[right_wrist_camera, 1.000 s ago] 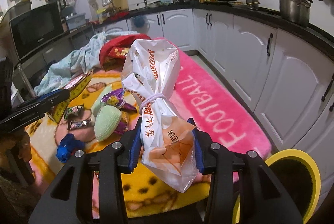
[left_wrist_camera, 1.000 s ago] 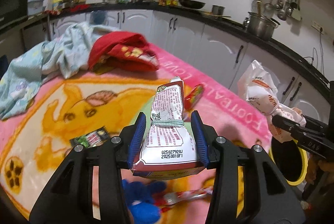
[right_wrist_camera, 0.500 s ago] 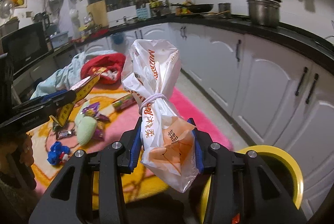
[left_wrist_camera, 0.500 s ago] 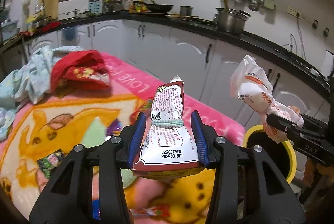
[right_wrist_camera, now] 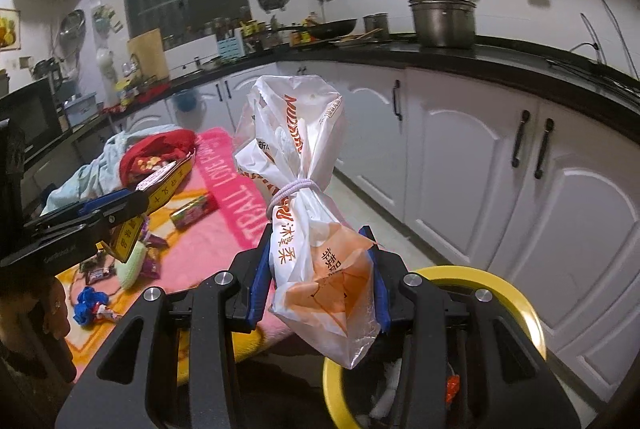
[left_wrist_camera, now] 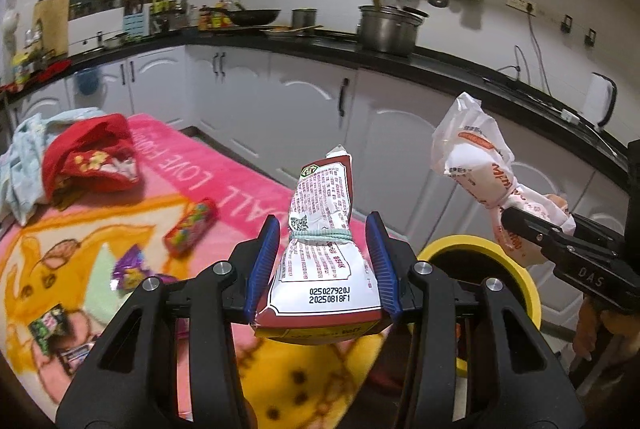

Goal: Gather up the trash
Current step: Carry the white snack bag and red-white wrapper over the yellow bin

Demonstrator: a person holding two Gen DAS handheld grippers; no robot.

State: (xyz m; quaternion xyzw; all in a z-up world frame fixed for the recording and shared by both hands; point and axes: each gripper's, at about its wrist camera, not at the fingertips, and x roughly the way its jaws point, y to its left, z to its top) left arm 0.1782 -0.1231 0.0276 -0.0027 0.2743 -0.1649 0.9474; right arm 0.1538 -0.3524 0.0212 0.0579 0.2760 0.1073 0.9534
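Observation:
My left gripper [left_wrist_camera: 322, 261] is shut on a red-and-white snack packet [left_wrist_camera: 324, 257] bound with a rubber band, held in the air above the blanket's near edge. My right gripper [right_wrist_camera: 318, 273] is shut on a white-and-orange plastic bag [right_wrist_camera: 304, 197] tied with a band; its lower end hangs over the yellow-rimmed trash bin [right_wrist_camera: 516, 301]. The bin [left_wrist_camera: 516, 277] also shows in the left wrist view, to the right of the packet, with the bag [left_wrist_camera: 476, 165] above it. Loose wrappers [left_wrist_camera: 188, 233] lie on the pink blanket [left_wrist_camera: 200, 189].
White kitchen cabinets [right_wrist_camera: 480, 165] with a black counter run behind and to the right of the bin. A red cloth [left_wrist_camera: 92, 157] and a light blue cloth [left_wrist_camera: 20, 157] lie at the blanket's far end. A blue toy [right_wrist_camera: 88, 305] lies near the blanket's edge.
Both grippers have swung right from over the blanket toward the yellow bin, each still holding its item. The bag's lower end now hangs over the bin's rim.

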